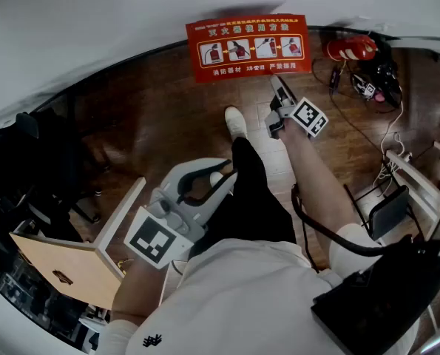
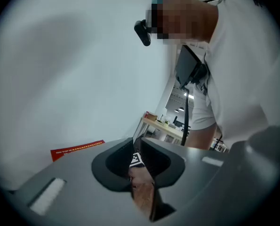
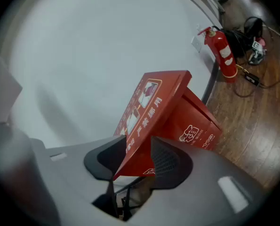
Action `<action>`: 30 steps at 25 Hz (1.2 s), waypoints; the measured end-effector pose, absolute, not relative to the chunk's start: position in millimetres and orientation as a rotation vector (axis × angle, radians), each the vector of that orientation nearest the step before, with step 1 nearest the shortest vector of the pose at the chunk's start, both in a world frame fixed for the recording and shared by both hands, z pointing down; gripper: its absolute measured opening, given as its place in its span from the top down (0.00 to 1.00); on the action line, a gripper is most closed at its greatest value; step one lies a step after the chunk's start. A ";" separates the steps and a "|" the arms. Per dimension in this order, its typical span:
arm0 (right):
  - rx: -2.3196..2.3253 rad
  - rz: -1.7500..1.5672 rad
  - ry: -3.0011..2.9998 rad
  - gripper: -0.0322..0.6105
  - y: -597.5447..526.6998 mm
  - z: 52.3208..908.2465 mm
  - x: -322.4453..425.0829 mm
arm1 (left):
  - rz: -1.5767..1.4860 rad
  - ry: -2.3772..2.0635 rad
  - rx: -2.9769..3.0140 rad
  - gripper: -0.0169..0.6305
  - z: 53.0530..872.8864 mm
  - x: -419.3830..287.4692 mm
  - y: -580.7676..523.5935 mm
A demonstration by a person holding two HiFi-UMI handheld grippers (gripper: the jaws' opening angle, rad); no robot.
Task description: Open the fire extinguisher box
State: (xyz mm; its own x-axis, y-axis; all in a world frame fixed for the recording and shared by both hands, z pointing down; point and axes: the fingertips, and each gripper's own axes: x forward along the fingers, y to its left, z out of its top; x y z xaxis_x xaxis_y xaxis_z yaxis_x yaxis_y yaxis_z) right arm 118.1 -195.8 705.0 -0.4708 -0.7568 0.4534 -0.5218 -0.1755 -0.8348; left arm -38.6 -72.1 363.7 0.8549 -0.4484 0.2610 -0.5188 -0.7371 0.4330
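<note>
Red lid [image 3: 151, 102] between spread jaws
The lid corner is seen inside the right gripper [image 3: 138, 139] (jaws apart); the left gripper [image 2: 136, 139] is pressed together, empty.

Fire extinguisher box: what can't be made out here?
1. Inside of the box: in the right gripper view the raised lid and the box's own wall hide it; the head view shows only the lid's top.
2. Right gripper grip: the lid corner sits between the jaws; whether they press it is unclear.
3. Lid's fine print: too small in both views.
</note>
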 end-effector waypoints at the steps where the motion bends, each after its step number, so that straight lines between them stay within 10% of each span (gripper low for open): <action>1: -1.480 -1.712 1.839 0.69 -200.9 709.8 119.6 | 0.191 -0.708 2.520 0.90 365.9 -37.4 -76.4; 30: -0.966 -1.522 1.832 0.82 -260.9 566.4 109.5 | 0.125 -0.678 2.480 0.92 363.7 -16.2 -120.9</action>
State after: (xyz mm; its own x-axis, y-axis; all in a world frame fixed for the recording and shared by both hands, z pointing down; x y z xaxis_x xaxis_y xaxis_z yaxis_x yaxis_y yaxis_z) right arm 109.5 -260.9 566.4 -0.5812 -0.8134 0.0240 -0.1727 0.0944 -0.9804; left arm -16.2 -120.9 363.7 0.8677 -0.4419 0.2277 -0.4941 -0.7153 0.4942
